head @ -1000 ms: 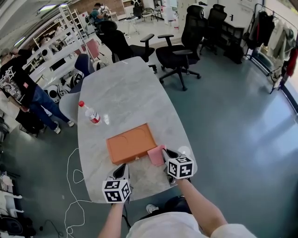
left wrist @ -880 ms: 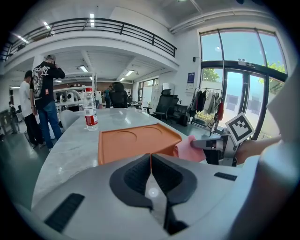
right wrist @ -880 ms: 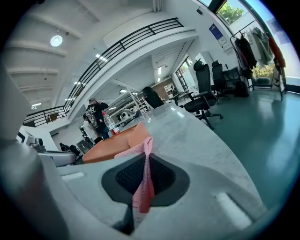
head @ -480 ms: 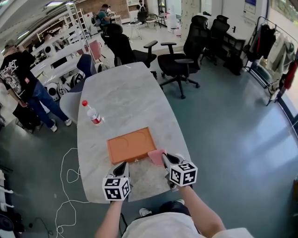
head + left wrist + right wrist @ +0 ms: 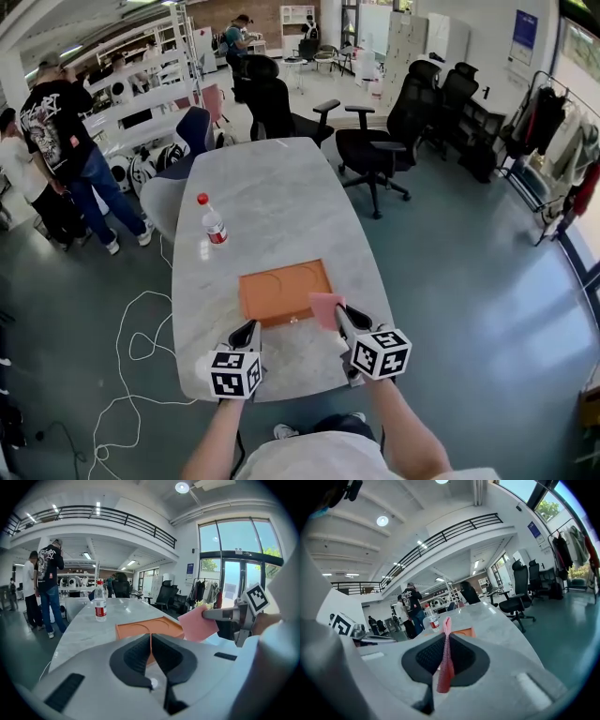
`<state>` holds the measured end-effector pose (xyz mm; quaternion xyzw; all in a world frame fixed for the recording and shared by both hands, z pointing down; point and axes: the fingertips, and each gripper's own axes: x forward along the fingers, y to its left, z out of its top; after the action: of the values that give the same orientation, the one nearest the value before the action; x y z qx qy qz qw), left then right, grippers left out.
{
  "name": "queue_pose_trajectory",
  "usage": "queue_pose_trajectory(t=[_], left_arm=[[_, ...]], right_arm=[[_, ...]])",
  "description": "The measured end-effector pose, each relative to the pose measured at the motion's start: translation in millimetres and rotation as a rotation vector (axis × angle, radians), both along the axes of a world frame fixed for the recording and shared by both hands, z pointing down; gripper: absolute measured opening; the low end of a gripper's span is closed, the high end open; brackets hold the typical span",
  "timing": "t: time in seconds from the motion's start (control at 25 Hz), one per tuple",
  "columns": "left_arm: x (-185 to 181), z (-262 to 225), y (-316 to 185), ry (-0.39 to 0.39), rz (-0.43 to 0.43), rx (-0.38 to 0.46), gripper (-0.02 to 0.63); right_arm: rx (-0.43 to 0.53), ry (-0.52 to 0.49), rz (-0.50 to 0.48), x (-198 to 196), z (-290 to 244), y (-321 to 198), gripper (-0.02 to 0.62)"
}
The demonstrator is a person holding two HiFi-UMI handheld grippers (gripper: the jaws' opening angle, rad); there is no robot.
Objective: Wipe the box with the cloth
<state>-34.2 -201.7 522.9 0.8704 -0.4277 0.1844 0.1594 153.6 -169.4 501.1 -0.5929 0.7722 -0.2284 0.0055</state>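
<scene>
right gripper clamped on thin pink square cloth. cloth, a second ago low beside flat orange rectangular box, now raised off grey marble table, over box lower-right corner, frame centre. left gripper: jaws together, empty. judgement: pickup done, wiping can start.

Bright, even daylight from windows and ceiling lamps; strong fisheye edge distortion.

White shirt, grey left gripper, right gripper, black-and-white marker cubes

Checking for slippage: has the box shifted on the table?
No. The box keeps its place relative to the water bottle on the table.
</scene>
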Motion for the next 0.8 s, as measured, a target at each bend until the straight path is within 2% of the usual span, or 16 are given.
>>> queue_pose_trajectory(t=[0.32, 0.48, 0.8], left_arm=[[-37.3, -26.1, 3.8, 0.016, -0.014, 0.059, 0.015], [-55.7, -28.7, 7.9, 0.020, -0.038, 0.068, 0.015], [-76.8, -31.2, 15.6, 0.022, -0.065, 0.073, 0.015]], right_arm=[[0.084, 0.040, -0.015, -29.4, -43.8, 0.2, 0.015], [0.120, 0.076, 0.012, -31.3, -58.3, 3.3, 0.015], [0.120, 0.111, 0.021, -35.8, -61.1, 12.7, 0.015]])
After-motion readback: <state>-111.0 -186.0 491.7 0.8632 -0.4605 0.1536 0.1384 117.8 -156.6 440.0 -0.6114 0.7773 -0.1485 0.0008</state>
